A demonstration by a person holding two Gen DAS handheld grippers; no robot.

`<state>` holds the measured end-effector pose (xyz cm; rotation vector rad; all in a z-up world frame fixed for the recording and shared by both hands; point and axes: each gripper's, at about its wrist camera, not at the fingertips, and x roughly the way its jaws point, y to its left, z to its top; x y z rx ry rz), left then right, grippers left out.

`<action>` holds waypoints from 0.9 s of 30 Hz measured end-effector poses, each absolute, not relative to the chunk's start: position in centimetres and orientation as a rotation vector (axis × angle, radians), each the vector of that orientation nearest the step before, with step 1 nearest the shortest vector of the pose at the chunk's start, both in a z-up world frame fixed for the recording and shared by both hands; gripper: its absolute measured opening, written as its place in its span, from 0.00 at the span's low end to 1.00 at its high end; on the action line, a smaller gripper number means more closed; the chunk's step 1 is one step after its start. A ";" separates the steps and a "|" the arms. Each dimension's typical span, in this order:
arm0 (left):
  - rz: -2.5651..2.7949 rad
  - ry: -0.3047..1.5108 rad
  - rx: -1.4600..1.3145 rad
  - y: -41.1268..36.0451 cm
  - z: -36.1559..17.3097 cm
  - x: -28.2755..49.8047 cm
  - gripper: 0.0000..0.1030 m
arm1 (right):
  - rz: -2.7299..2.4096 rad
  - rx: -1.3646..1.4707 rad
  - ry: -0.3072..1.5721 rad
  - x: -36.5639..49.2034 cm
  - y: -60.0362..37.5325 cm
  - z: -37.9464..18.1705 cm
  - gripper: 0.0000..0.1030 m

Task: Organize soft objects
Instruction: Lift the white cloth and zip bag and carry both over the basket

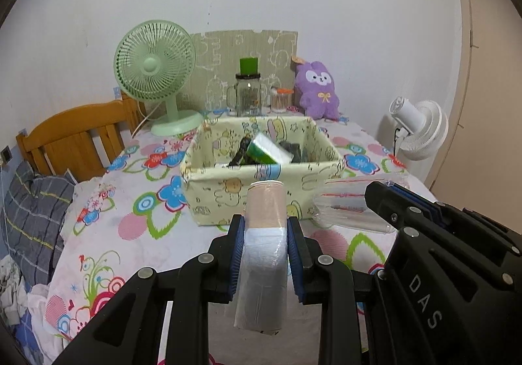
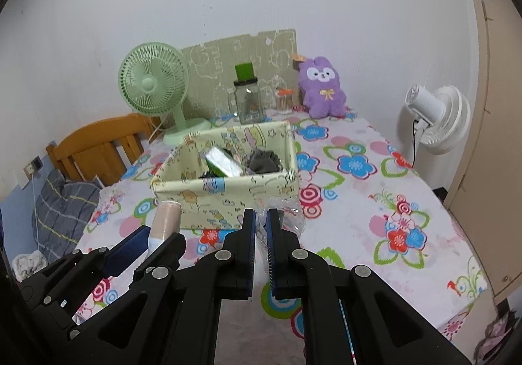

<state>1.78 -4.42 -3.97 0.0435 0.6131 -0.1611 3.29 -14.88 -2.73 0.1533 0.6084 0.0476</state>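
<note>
My left gripper (image 1: 265,228) is shut on a rolled soft bundle (image 1: 265,211), beige at the top and wrapped in clear plastic below; the bundle also shows in the right wrist view (image 2: 166,218). It is held just in front of a pale yellow fabric storage box (image 1: 225,192), which also shows in the right wrist view (image 2: 208,198) and holds a green package and dark soft items. My right gripper (image 2: 259,221) is shut on a crinkled clear plastic bag (image 2: 290,215), seen with red stripes in the left wrist view (image 1: 345,205).
A flower-print cloth covers the table (image 2: 375,202). At the back stand a green fan (image 1: 153,71), a glass jar with a green lid (image 1: 248,94), a small cup of swabs (image 1: 281,100) and a purple plush rabbit (image 1: 318,91). A white fan (image 2: 437,117) is right, a wooden chair (image 1: 78,133) left.
</note>
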 end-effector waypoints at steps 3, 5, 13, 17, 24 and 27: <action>-0.165 0.597 0.042 -4.4 -3.2 1.7 0.24 | 0.046 0.152 0.590 3.1 -14.9 -1.8 0.09; -0.166 0.584 0.041 -4.4 -2.6 1.7 0.24 | 0.044 0.150 0.577 3.1 -14.9 -1.2 0.09; -0.170 0.541 0.032 -4.3 -0.4 1.8 0.24 | 0.048 0.134 0.519 3.0 -14.8 1.2 0.09; -0.171 0.528 0.035 -4.4 0.3 2.3 0.24 | 0.046 0.132 0.502 3.5 -14.8 2.0 0.09; -0.174 0.504 0.034 -4.3 1.5 3.4 0.24 | 0.042 0.130 0.476 4.7 -14.8 3.4 0.09; -0.176 0.500 0.033 -4.3 1.8 4.1 0.24 | 0.041 0.130 0.471 5.3 -14.8 3.8 0.09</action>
